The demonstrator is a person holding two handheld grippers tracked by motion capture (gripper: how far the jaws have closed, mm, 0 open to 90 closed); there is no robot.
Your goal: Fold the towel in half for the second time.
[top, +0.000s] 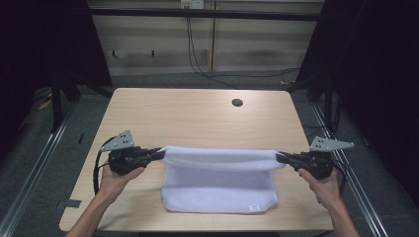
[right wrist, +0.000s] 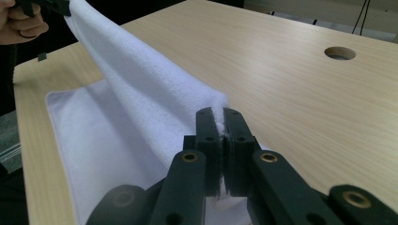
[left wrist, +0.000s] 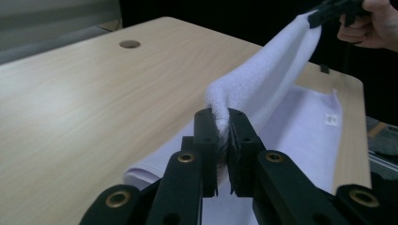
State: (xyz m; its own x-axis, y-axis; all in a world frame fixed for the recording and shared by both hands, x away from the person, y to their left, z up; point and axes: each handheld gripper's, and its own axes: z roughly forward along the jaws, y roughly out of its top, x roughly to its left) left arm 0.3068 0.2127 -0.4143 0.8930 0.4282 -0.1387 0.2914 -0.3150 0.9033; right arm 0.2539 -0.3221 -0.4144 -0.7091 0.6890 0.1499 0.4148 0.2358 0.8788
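Note:
A white towel lies on the near half of the wooden table; its far edge is lifted and stretched level between the two grippers. My left gripper is shut on the towel's left corner, which bunches between its black jaws. My right gripper is shut on the right corner. The towel's near part rests flat, with a small label close to its front right corner. In the left gripper view the towel runs up to the other gripper.
A round cable hole sits in the table's far right part. Black cables hang down the wall panel behind the table. Metal floor rails run along both sides. The person's forearms come in from the bottom edge.

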